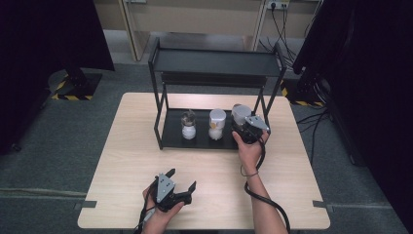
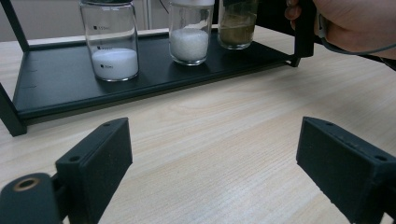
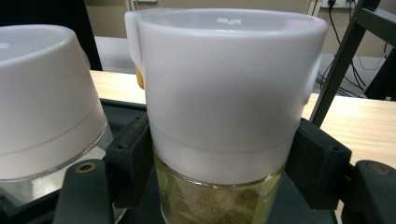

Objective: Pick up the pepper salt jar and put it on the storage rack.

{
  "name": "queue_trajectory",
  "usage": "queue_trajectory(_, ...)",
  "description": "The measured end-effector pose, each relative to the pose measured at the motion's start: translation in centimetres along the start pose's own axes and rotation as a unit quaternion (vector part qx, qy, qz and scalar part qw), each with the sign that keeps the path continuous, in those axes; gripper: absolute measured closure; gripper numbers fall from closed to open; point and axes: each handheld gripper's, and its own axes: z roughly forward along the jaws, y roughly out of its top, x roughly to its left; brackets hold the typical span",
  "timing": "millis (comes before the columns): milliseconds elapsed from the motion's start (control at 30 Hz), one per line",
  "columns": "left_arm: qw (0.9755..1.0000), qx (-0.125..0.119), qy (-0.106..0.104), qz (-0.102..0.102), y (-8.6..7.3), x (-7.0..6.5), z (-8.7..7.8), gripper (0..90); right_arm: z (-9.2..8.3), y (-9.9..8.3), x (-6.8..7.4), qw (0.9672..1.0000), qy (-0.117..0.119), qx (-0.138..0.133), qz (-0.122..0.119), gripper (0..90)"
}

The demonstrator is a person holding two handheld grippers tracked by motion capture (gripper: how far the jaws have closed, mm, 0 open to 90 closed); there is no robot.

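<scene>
While the right gripper [image 1: 247,127] is clamped on the rightmost jar [image 3: 229,116] — its jaws pressing either side where the white lid meets the glass — that jar stands at the right end of the rack's [image 1: 160,80] lower shelf [image 2: 60,86], just beside the middle jar [image 1: 217,124]. It holds a brownish powder; the other two hold white contents. The left gripper [image 1: 176,186] rests near the table's [image 1: 131,161] front edge with its jaws spread wide, holding nothing. The main risk, as I judge it, lies in the grip's height: the pads bear partly on the smooth lid, so a lift could let the glass slip, or pull the lid loose if it is not tight. The neighbour is close enough that a sideways swing might knock it over, and the left jar [image 2: 112,44] behind it. Overhead, the upper shelf [image 1: 216,62] and the right post [image 3: 341,65] leave little room — a steep lift could strike either one, so drawing the jar out low and forward looks safer.
</scene>
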Motion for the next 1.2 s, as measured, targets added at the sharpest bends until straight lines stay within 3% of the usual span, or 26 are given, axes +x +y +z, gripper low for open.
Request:
queue_trajectory(300, 1.0000, 0.000, 0.000, 0.000, 0.0, 0.0, 0.0, 10.0, 0.3, -0.5, -0.2, 1.0000, -0.004, 0.005, 0.003, 30.9)
queue_trajectory(800, 1.0000, 0.000, 0.001, 0.004, 0.0, -0.1, 0.0, 10.0, -0.2, -1.1, -0.2, 0.9999, 0.006, 0.001, -0.013, 30.0)
queue_trajectory(1000, 1.0000, 0.000, 0.000, 0.003, 0.0, -0.1, 0.0, 10.0, -0.4, -1.4, 0.1, 0.9999, 0.007, 0.001, -0.014, 22.9)
queue_trajectory(1100, 1.0000, 0.000, 0.000, 0.004, 0.0, -0.1, 0.0, 10.0, -0.5, -1.6, 0.2, 0.9999, 0.010, 0.004, -0.003, 17.9)
queue_trajectory(1200, 1.0000, 0.000, 0.000, 0.004, 0.0, -0.1, 0.0, 10.0, -0.7, -1.7, 0.4, 0.9999, 0.007, 0.001, -0.013, 16.4)
